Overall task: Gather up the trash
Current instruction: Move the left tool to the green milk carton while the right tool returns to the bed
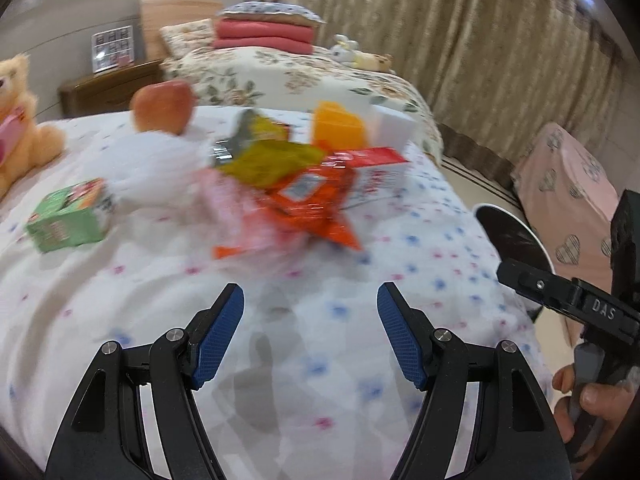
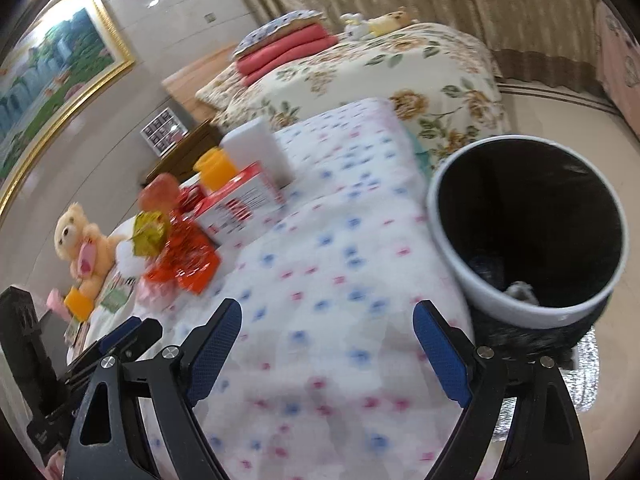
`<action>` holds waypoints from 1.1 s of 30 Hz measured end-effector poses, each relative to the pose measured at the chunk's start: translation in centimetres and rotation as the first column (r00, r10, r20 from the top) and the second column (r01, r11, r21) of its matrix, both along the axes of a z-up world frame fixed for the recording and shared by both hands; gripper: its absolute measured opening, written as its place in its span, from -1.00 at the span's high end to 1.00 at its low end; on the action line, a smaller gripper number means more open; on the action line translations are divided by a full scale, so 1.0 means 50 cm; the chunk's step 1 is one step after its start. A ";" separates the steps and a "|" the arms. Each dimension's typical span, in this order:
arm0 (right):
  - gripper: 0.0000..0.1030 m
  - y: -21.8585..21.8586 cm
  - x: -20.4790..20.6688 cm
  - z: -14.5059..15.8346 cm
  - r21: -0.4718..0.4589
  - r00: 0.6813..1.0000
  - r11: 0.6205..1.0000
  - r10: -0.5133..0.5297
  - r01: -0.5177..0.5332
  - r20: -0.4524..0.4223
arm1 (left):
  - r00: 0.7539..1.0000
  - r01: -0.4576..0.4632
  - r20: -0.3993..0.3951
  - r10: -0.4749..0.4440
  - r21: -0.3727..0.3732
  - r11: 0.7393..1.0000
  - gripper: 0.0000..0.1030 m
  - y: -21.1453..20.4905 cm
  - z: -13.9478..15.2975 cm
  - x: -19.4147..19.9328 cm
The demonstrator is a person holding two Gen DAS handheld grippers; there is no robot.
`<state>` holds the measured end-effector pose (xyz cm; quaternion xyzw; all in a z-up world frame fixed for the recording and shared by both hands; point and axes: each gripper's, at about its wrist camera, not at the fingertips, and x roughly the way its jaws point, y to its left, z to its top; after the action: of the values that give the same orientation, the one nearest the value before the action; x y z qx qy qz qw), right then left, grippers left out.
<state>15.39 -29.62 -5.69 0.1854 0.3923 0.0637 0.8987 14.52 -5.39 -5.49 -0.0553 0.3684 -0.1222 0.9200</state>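
Note:
A heap of trash lies on the dotted bed sheet (image 1: 424,240): an orange-red wrapper (image 1: 316,204) (image 2: 188,256), a yellow-green wrapper (image 1: 272,160) (image 2: 150,232), a pink wrapper (image 1: 232,208) and a white crumpled tissue (image 1: 160,164). Just short of the heap, my left gripper (image 1: 310,294) hovers open above bare sheet, nothing between its blue pads. My right gripper (image 2: 328,310) is open and empty too, over the sheet beside the white-rimmed, black-lined bin (image 2: 452,240) (image 1: 508,232). The right gripper's body (image 1: 560,296) shows at the left wrist view's right edge, held by a hand (image 1: 592,400).
A green box (image 1: 68,216), a red-white box (image 1: 376,172), an apple (image 1: 162,106), an orange cup (image 1: 338,128) and a white box (image 1: 394,124) stand around the heap. A teddy bear (image 1: 16,120) sits at the left. A floral bed (image 2: 400,68) lies behind.

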 end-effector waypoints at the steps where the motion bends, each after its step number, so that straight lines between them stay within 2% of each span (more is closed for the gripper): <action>1: -0.73 0.012 0.001 -0.001 0.001 1.000 1.000 0.008 -0.008 -0.001 | 1.000 -0.015 -0.003 0.015 0.000 1.000 -0.37 0.012 -0.001 0.000; 11: -0.73 0.089 0.027 0.001 0.001 0.997 0.997 0.078 -0.078 -0.002 | 0.987 -0.157 -0.021 0.157 0.002 0.988 -0.40 0.134 -0.021 -0.003; 18: -0.73 0.135 0.045 -0.003 0.005 0.992 0.992 0.126 -0.126 -0.008 | 0.975 -0.219 -0.019 0.219 0.027 0.975 -0.45 0.224 -0.024 0.008; 26: -0.73 0.163 0.069 -0.003 0.011 0.990 0.990 0.141 -0.141 -0.011 | 0.969 -0.245 0.003 0.245 0.095 0.965 -0.50 0.339 -0.016 0.043; 33: -0.73 0.185 0.088 -0.004 0.019 0.990 0.990 0.142 -0.142 -0.013 | 0.979 -0.201 -0.022 0.205 0.120 0.972 -0.54 0.378 -0.023 0.091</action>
<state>19.78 -20.35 -5.89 0.1653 0.4105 0.1297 0.8873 19.08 13.53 -6.67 -0.0408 0.3828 -0.0049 0.9229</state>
